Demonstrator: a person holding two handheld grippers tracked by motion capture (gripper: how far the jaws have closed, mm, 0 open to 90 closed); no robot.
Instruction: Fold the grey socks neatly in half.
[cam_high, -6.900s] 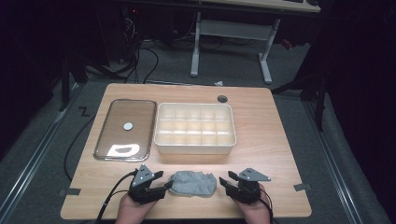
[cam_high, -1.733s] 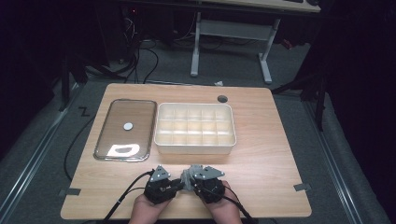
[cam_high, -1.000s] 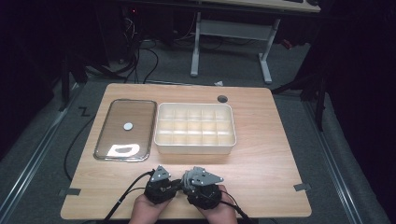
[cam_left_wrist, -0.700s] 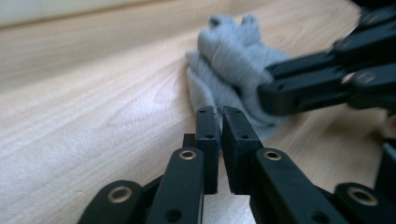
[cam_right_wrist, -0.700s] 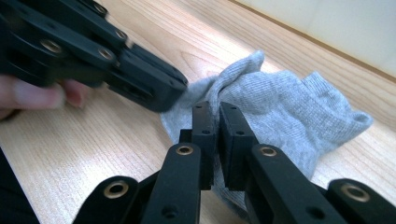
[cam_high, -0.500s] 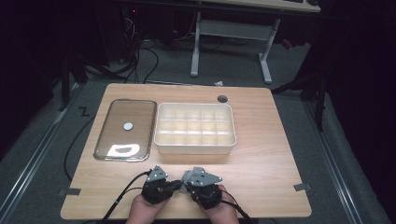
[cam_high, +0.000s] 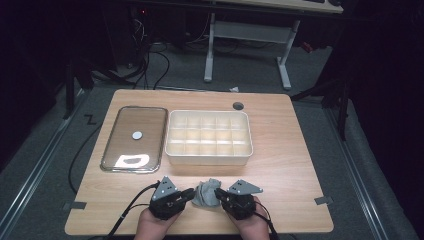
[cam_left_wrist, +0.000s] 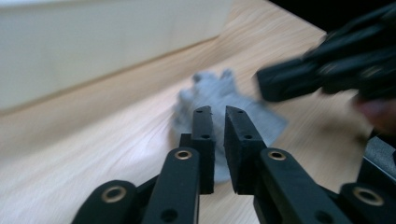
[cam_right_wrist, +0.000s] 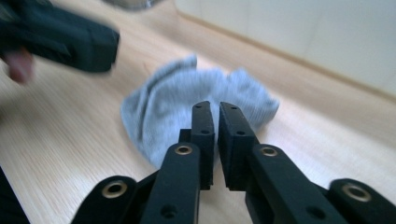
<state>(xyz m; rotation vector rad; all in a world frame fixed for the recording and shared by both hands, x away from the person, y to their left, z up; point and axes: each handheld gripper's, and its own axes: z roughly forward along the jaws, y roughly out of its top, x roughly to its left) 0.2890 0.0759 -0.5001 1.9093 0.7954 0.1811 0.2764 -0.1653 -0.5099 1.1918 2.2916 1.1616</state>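
A small grey cloth (cam_high: 206, 194) lies bunched up on the wooden table near its front edge. My left gripper (cam_high: 191, 194) is at the cloth's left side and my right gripper (cam_high: 218, 192) at its right, tips pointing at each other. In the left gripper view my jaws (cam_left_wrist: 219, 109) have just been closing and stand nearly together, nothing between them, above the cloth (cam_left_wrist: 219, 88), with the right gripper (cam_left_wrist: 327, 70) blurred beyond. In the right gripper view the jaws (cam_right_wrist: 215, 105) have also just closed, empty, over the cloth (cam_right_wrist: 173, 102), with the left gripper (cam_right_wrist: 65, 39) at the top left.
A cream box (cam_high: 209, 159) with many compartments stands just behind the cloth, and its wall (cam_left_wrist: 93, 42) (cam_right_wrist: 327, 37) is close ahead of both grippers. A shiny lidded tray (cam_high: 145, 125) lies left of it. A round cable hole (cam_high: 238, 106) sits at the back.
The two grippers were pressed side by side over the cloth. They have drawn apart, the right one going right, and the bunched cloth now shows between them.
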